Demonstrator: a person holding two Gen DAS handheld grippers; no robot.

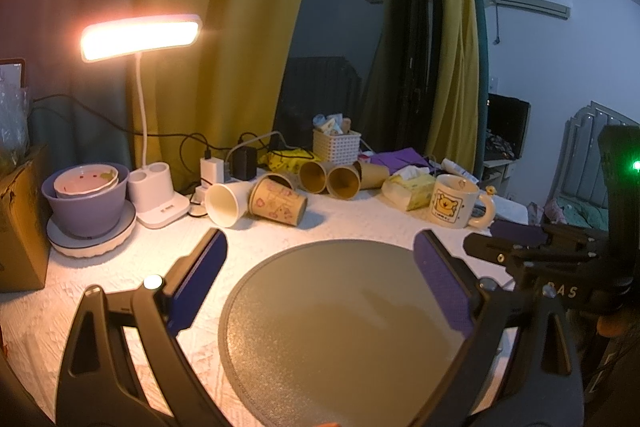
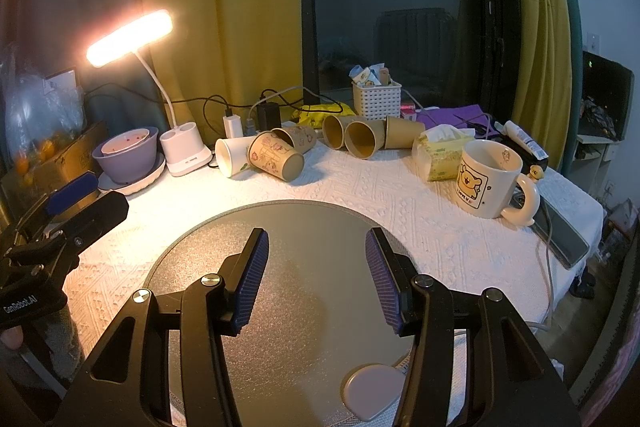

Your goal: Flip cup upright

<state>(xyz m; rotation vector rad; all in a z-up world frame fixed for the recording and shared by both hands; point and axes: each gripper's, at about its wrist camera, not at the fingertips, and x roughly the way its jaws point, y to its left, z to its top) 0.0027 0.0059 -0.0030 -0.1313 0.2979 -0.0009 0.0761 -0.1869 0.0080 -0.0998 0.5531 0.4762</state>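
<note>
At the far left of the tabletop [image 2: 400, 203] bowls [image 1: 86, 187] are sitting stacked on a plate, with a lamp [image 1: 140, 37] glowing just beside them; nothing there is being handled. Next along, at the back, paper cups are lying on their sides: a white cup [image 1: 226, 203] is lying with its mouth turned toward the cameras, touching a printed cup [image 1: 278, 205] whose long axis is running across the view, mouth to the left in the left wrist view; three brown cups [image 1: 344, 179] are lying behind, mouths forward. A mug [image 2: 490, 179] is already standing upright at the right.

The left gripper [image 1: 320, 279] is being held wide above the round mat [image 1: 344, 327], nothing between its pads; the right gripper [image 2: 316, 275] is being held at a narrower but still parted spread over the same mat, likewise gripping nothing.

The fallen cups are lying ahead of both grippers, well beyond the mat; the white and printed cups are sitting left of centre, so the left gripper is judged the nearer. Which cup is meant cannot be told; the flip is not yet begun.
</note>
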